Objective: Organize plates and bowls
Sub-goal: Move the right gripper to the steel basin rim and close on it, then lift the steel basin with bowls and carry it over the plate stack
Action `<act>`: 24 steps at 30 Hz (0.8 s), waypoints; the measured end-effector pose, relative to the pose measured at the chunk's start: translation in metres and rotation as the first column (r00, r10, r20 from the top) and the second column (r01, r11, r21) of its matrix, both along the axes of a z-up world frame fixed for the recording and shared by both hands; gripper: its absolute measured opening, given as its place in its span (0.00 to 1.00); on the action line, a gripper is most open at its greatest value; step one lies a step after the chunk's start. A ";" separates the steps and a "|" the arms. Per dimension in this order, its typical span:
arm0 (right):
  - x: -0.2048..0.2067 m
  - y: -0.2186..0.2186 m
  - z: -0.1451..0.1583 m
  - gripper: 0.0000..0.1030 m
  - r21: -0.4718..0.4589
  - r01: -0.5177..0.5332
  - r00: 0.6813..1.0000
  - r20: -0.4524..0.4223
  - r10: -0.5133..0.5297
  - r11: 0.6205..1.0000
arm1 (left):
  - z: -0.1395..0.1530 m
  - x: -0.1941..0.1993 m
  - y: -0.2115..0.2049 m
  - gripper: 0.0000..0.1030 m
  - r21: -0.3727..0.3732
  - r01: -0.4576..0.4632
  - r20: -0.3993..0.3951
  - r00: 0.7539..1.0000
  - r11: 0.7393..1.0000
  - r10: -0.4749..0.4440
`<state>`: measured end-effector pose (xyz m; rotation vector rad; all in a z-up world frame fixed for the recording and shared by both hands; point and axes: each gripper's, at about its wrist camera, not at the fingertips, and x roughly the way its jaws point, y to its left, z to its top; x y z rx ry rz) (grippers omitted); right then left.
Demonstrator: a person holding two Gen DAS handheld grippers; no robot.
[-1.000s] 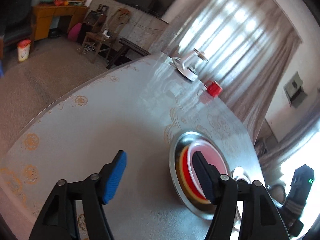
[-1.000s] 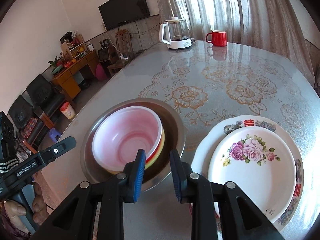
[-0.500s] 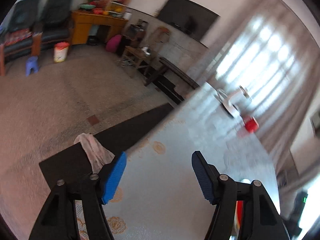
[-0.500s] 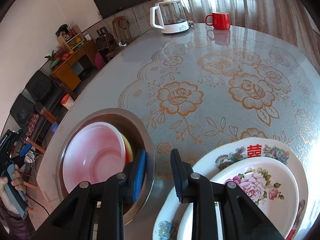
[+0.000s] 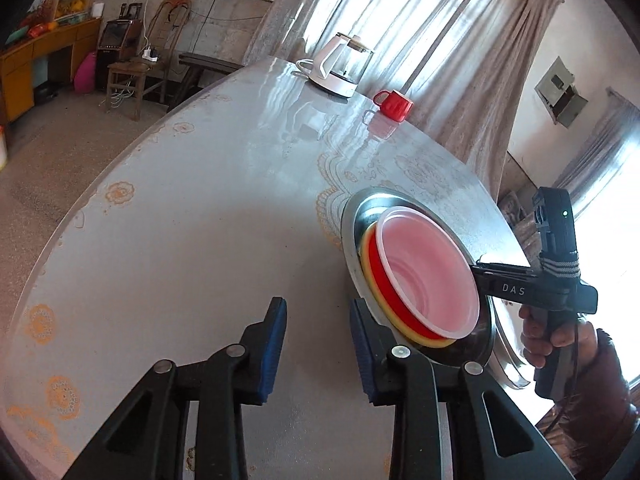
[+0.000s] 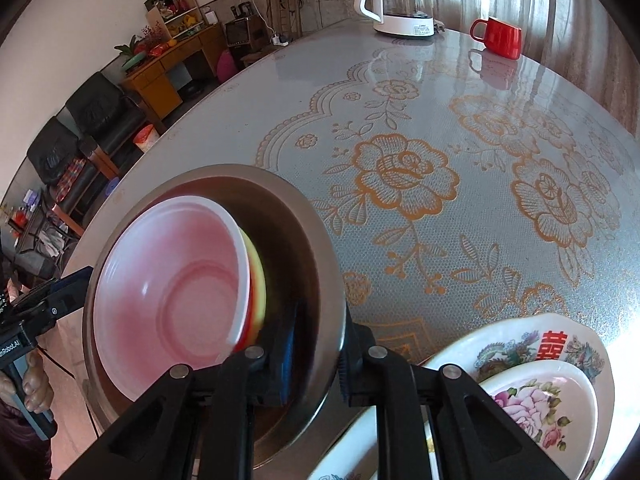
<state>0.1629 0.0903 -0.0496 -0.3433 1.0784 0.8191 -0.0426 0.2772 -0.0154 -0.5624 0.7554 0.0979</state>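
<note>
- Steel bowl (image 6: 312,240) on the table (image 6: 440,120), holds a nested stack: pink bowl (image 6: 172,280) on top, red bowl (image 5: 378,276) under it, yellow bowl (image 6: 258,280) at the bottom.
- Stack leans inside the steel bowl, mouths tipped toward the left gripper's side.
- Beside the steel bowl: small floral plate (image 6: 540,404) sits in a large plate (image 6: 520,340) with a red Chinese character on its rim.
- Right gripper (image 6: 314,356) straddles the steel bowl's rim, one finger inside, one outside; jaws closing, pads look pressed on the rim.
- Left gripper (image 5: 318,350) hovers over bare table just beside the steel bowl; jaws closing, nothing between them.
- Readable: "DAS" on the right gripper's body, "nRobot.AI" on the left's.
- Kettle (image 6: 400,0) and red mug (image 6: 500,38) at the table's far side.
</note>
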 end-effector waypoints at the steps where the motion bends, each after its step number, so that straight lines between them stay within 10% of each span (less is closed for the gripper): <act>1: 0.000 -0.001 0.000 0.16 0.006 0.000 1.000 -0.002 0.000 1.000 | 0.003 -0.004 0.003 0.31 -0.004 -0.018 0.013 1.000 1.000 0.018; 11: -0.005 -0.001 0.002 0.16 0.014 -0.002 1.000 0.013 0.002 1.000 | 0.009 0.008 -0.023 0.24 0.010 0.133 0.024 0.991 0.991 -0.133; 24: -0.017 -0.007 0.008 0.15 0.009 0.022 0.996 0.082 -0.023 1.000 | 0.000 0.027 -0.024 0.19 -0.034 0.063 -0.017 0.998 0.997 -0.063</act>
